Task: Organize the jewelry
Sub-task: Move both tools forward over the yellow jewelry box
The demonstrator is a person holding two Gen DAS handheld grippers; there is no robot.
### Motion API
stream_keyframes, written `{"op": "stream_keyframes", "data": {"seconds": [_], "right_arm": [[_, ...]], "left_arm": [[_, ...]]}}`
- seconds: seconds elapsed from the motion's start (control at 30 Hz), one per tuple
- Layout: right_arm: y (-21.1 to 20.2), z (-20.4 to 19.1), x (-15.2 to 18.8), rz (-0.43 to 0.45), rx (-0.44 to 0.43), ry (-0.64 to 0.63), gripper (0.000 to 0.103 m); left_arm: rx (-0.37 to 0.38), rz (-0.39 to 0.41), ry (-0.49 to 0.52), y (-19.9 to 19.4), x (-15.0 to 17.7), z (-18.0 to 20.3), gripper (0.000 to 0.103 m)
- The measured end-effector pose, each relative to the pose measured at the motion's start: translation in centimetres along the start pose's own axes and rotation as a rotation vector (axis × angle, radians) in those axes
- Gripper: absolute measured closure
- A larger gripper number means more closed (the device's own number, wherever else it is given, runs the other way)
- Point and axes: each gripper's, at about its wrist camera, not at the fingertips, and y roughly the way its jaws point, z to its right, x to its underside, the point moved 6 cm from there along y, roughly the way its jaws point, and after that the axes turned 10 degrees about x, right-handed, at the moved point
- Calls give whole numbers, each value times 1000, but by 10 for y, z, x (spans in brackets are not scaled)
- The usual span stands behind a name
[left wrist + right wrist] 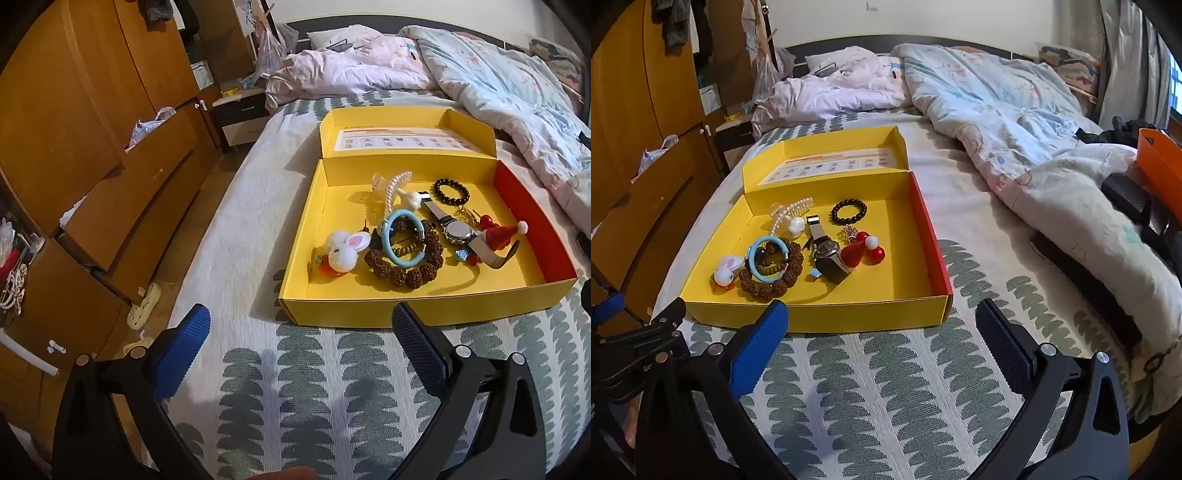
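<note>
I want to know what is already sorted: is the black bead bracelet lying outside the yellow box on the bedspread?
No, the black bead bracelet lies inside the yellow box, near its back wall.

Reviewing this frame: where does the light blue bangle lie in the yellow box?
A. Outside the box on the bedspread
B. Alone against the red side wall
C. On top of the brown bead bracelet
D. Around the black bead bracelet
C: the light blue bangle rests on the ring of the brown bead bracelet, inside the yellow box, far from the red wall.
</note>
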Motion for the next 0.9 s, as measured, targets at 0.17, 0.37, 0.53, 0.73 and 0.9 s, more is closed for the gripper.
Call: {"op": "stream_keyframes", "data": {"seconds": [0.17,0.37,0.53,0.73,0.9], "right_arm": [[0,-1,1,-4,-3,-2,3],[2,-3,3,-1,-2,-3,3],[0,-6,1,-2,-10,0,3],[-2,-8,2,9,-10,-14,3],[-5,-9,-2,36,-29,-17,3]], "left_arm": [[-15,-16,30,3,2,2,6],[-2,-18,19,6,0,1,6],[2,-29,7,8,1,0,6],[-5,-33,7,11,2,2,6],[10,-49,-7,13,5,2,6]]}}
